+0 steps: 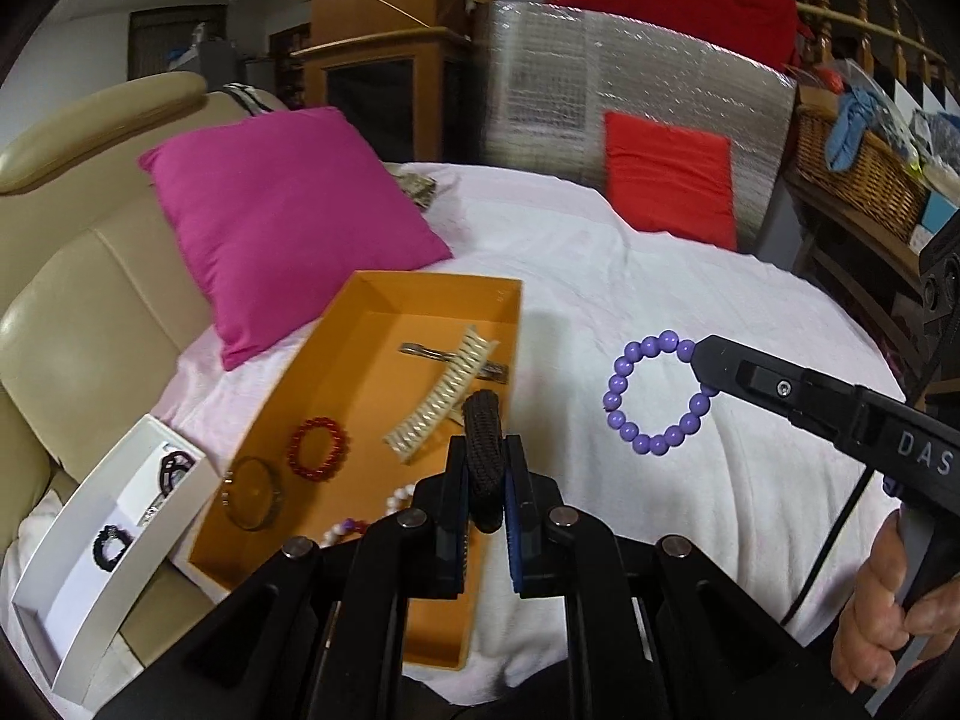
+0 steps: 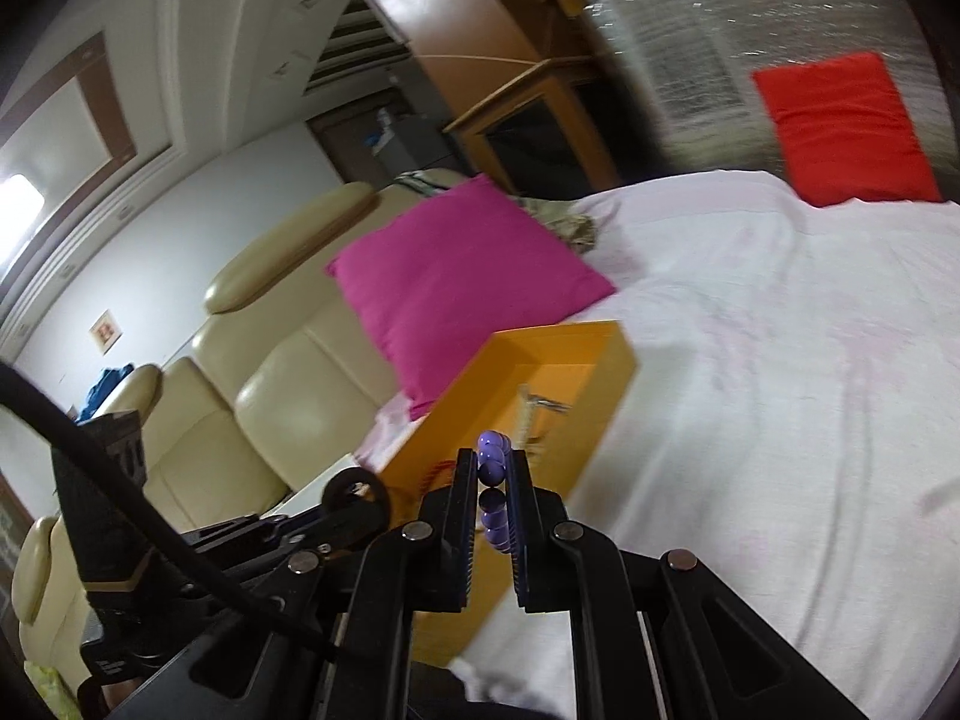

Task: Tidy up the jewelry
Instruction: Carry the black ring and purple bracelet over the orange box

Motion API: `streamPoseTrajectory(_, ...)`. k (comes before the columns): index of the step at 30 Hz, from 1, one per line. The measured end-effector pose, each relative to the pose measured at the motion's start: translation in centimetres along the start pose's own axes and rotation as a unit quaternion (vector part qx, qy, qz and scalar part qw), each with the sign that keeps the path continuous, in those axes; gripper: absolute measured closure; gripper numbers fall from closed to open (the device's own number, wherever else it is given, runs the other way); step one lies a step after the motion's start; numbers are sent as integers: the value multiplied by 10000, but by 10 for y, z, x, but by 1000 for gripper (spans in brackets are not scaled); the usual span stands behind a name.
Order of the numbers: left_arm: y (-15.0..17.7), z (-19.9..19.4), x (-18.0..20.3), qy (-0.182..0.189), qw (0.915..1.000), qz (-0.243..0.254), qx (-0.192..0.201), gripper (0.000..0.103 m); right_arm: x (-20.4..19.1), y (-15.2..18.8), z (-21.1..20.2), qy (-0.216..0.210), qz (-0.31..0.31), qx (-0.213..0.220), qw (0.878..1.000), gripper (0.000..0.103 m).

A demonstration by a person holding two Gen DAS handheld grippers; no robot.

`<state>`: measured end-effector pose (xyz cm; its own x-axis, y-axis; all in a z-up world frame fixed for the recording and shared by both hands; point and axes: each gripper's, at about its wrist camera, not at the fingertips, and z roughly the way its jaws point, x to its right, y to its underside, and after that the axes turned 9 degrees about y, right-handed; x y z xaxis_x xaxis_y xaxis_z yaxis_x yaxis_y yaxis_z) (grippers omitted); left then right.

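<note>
White blanket (image 1: 630, 276) over a bed, beige sofa (image 1: 78, 300) alongside. Left tongs (image 1: 487, 468) clamped narrow on a dark brown woven hair band (image 1: 483, 450), thick and ribbed, standing up between the pads above the near end of the orange tray (image 1: 360, 372). Right tongs (image 2: 493, 483) pinched on a purple bead bracelet (image 1: 654, 393): round glossy lilac beads strung in a full ring, hanging free over the blanket, right of the tray and apart from it; edge-on between the pads in the right wrist view. Hand (image 1: 888, 612) gripping the right handle. Inside the tray: cream ridged hair clip (image 1: 441, 399) lying across a metal clip (image 1: 420, 351), red bead bracelet (image 1: 318, 449), clear bangle (image 1: 253, 492), white and purple beads (image 1: 372, 519) partly hidden behind the left tongs. White box (image 1: 96, 546) touching the tray's left side, holding small dark pieces, too small to tell. Pink cushion (image 1: 282, 222) just behind the tray, leaning on the sofa. Red cushion (image 1: 672, 186) farther back against a silver panel (image 1: 600, 84).
</note>
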<state>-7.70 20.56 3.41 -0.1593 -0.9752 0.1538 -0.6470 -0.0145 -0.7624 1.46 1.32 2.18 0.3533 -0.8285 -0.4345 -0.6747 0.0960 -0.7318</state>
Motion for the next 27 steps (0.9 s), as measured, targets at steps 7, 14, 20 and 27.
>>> streamPoseTrajectory(7,1,-14,-25,-163,9995,-207,152,93,-41,-5,14,-212,-259,-37,9994,92)
streamPoseTrajectory(14,4,-13,-53,-371,9983,-399,185,93,-69,-4,34,-314,-508,-195,9980,92)
streamPoseTrajectory(20,10,-1,-74,-513,9968,-603,70,93,-78,1,51,-345,-641,-355,9967,92)
streamPoseTrajectory(27,16,18,-88,-590,9956,-720,-113,93,-74,5,71,-291,-665,-538,9959,92)
